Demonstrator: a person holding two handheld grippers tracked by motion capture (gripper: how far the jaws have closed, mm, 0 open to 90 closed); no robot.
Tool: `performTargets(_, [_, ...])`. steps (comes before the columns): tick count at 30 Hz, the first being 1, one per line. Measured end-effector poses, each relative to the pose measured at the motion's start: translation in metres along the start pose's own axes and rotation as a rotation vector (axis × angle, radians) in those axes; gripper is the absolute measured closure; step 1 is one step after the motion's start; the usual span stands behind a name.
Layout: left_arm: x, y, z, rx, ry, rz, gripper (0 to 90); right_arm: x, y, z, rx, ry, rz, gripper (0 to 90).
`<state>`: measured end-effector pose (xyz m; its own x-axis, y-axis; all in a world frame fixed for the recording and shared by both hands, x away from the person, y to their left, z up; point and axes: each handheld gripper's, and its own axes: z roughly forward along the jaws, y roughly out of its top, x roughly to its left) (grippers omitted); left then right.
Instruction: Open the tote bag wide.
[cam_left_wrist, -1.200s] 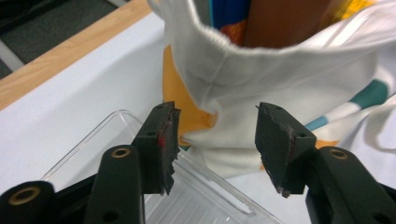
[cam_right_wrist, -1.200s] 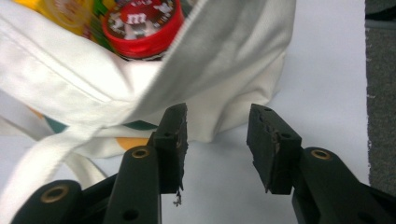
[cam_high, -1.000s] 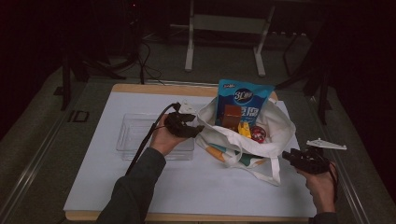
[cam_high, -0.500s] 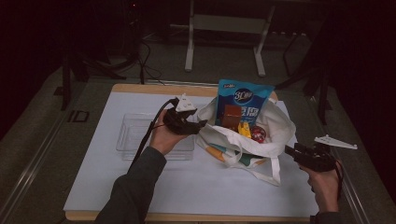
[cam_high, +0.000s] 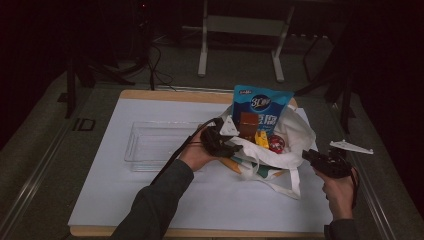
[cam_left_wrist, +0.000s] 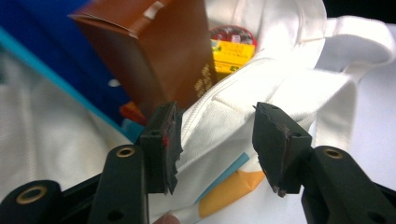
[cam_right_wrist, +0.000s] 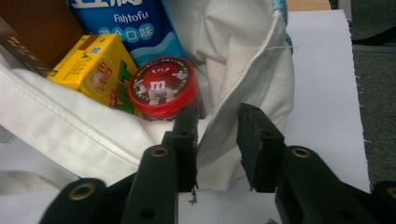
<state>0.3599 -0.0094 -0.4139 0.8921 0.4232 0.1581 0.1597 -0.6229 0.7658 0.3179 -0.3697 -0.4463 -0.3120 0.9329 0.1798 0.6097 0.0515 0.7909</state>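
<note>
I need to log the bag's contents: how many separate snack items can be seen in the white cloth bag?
4: a tall blue snack pouch at the back, a brown carton before it, a yellow box beside that, and a round red-lidded candy tub to its right. More may lie hidden deeper.

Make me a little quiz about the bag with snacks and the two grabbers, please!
1. What colour is the tall snack packet that stands up in the white bag?
2. True or false: the round red tin lies beside the yellow box.
3. What runs between the jaws of the left gripper: A the bag's rim, B the clear tray, C a cable?

Key: 1. blue; 2. true; 3. A
</note>
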Motion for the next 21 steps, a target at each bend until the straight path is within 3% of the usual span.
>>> performTargets(4, [-0.001,0.0,0.001,0.001,-0.009,-0.001,57.7,0.0,-0.001,0.003,0.009,0.001,-0.003,78.1])
performTargets(11, [-0.012,-0.01,0.02,0.112,-0.002,0.031,63.1,0.002,-0.005,0.013,0.027,0.005,0.0,82.7])
performTargets(16, [-0.014,-0.019,0.034,0.158,-0.012,-0.003,69.4,0.003,-0.009,0.022,0.056,-0.006,-0.014,84.3])
performTargets(21, [-0.018,-0.024,0.045,0.19,0.008,-0.018,72.8,0.006,-0.015,0.035,0.091,-0.01,-0.015,84.9])
